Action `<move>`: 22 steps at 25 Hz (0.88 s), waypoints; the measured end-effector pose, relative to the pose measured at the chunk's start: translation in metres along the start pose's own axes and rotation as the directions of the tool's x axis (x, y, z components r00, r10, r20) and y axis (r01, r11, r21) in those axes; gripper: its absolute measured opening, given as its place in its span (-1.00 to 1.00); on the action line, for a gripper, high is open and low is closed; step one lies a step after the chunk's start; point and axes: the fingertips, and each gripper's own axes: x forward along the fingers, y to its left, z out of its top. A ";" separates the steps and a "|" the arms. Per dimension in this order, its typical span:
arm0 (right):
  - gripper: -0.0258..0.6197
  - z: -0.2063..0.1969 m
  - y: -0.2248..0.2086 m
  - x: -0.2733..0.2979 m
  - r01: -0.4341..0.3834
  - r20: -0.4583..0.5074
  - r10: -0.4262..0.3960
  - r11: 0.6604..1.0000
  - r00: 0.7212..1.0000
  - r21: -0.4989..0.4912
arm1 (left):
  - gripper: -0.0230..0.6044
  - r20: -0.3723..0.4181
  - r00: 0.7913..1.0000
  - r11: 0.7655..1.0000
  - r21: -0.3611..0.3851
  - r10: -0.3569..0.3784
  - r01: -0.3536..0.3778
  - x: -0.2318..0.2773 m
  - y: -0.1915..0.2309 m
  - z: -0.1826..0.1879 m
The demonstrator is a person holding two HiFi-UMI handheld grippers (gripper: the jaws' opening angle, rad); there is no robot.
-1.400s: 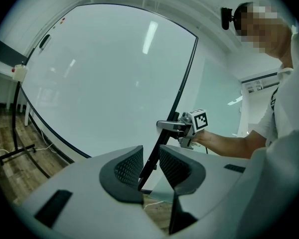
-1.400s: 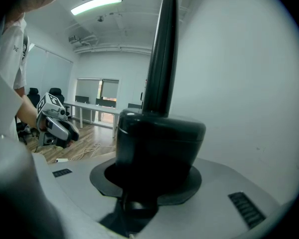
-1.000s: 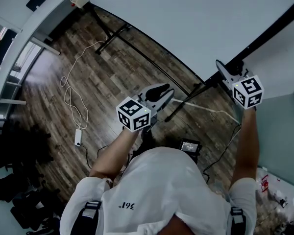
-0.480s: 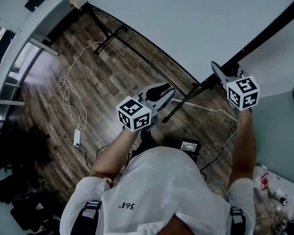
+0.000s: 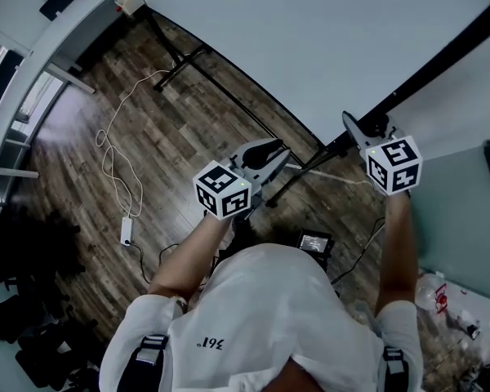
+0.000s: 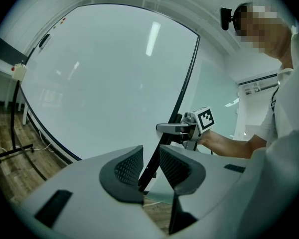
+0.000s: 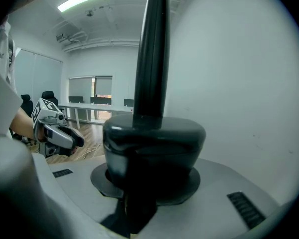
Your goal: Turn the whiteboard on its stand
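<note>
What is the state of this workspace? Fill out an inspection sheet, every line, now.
Surface: wooden floor; no table in view.
Job's things: whiteboard on a black stand.
Clutter: small screened device on the floor; litter at lower right.
Grippers: left gripper open, nothing between its pads; right gripper has just been closing and clamps the whiteboard's black frame.
Cables: white cable loops to a power strip; dark cable near the device.
Surroundings: dark chairs at left; desks beyond.
</note>
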 end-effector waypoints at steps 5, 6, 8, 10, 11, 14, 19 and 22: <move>-0.49 0.001 0.017 -0.004 0.004 -0.003 -0.004 1.000 1.000 0.001 | -0.64 0.005 1.000 1.000 0.000 -0.006 0.006 -0.007 -0.004 0.000; -0.49 0.001 0.020 -0.005 0.005 -0.003 -0.005 1.000 1.000 0.001 | -0.64 0.006 1.000 1.000 0.000 -0.008 0.008 -0.008 -0.005 0.000; -0.49 0.000 0.024 -0.006 0.007 -0.001 -0.007 1.000 1.000 0.003 | -0.65 0.007 1.000 1.000 0.001 -0.013 0.013 -0.009 -0.007 0.000; -0.48 -0.001 0.025 -0.004 0.011 0.000 -0.011 1.000 1.000 0.007 | -0.65 0.009 1.000 1.000 0.002 -0.017 0.017 -0.009 -0.005 0.000; -0.48 -0.002 0.025 -0.001 0.013 0.000 -0.013 1.000 1.000 0.010 | -0.64 0.008 1.000 1.000 0.002 -0.019 0.018 -0.009 -0.002 0.000; -0.48 -0.002 0.021 0.004 0.021 -0.002 -0.021 1.000 1.000 0.017 | -0.64 0.005 1.000 1.000 -0.002 -0.024 0.024 -0.008 0.003 0.000; -0.48 -0.002 0.021 0.002 0.033 -0.002 -0.033 0.999 0.999 0.019 | -0.65 0.002 0.999 0.999 -0.001 -0.041 0.041 -0.009 0.000 0.000; -0.45 -0.002 0.020 0.003 0.047 -0.003 -0.047 0.999 0.999 0.009 | -0.64 0.003 0.999 0.999 0.000 -0.051 0.051 -0.011 0.001 0.001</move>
